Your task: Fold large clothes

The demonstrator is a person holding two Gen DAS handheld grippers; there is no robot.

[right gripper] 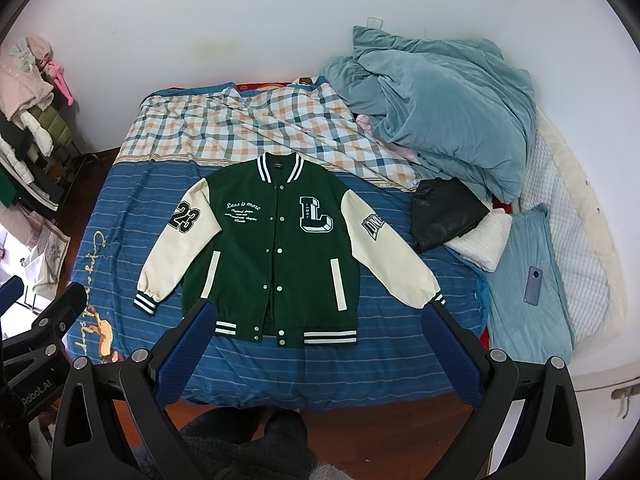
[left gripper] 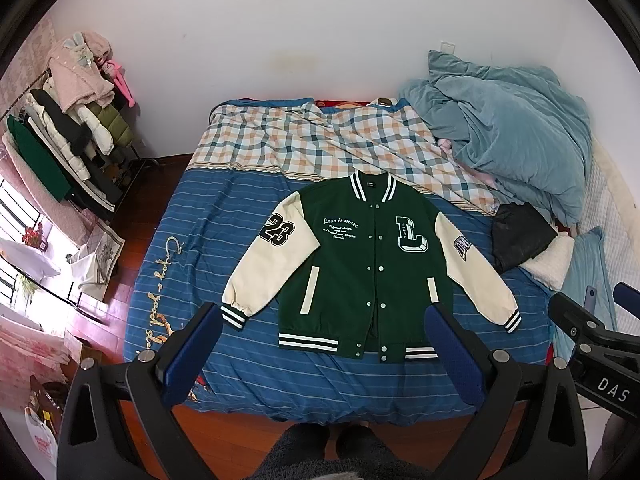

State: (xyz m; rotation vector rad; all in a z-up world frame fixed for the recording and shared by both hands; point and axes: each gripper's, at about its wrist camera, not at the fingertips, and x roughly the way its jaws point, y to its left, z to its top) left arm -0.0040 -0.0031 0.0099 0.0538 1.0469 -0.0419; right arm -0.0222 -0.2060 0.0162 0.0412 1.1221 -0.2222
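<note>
A green varsity jacket (left gripper: 352, 264) with cream sleeves lies flat and face up on the blue striped bed cover (left gripper: 192, 264), sleeves spread out and down. It also shows in the right wrist view (right gripper: 280, 248). My left gripper (left gripper: 324, 324) is open and empty, held above the bed's near edge, in front of the jacket's hem. My right gripper (right gripper: 320, 320) is open and empty, at a similar height over the hem. The right gripper's body shows at the right edge of the left wrist view (left gripper: 592, 340).
A blue duvet heap (right gripper: 440, 108) and checked sheet (right gripper: 240, 128) lie at the bed's far side. A folded black garment (right gripper: 444, 216), white pillow (right gripper: 480, 244) and phone (right gripper: 534, 286) lie right of the jacket. A clothes rack (left gripper: 72, 136) stands left. Wooden floor is below.
</note>
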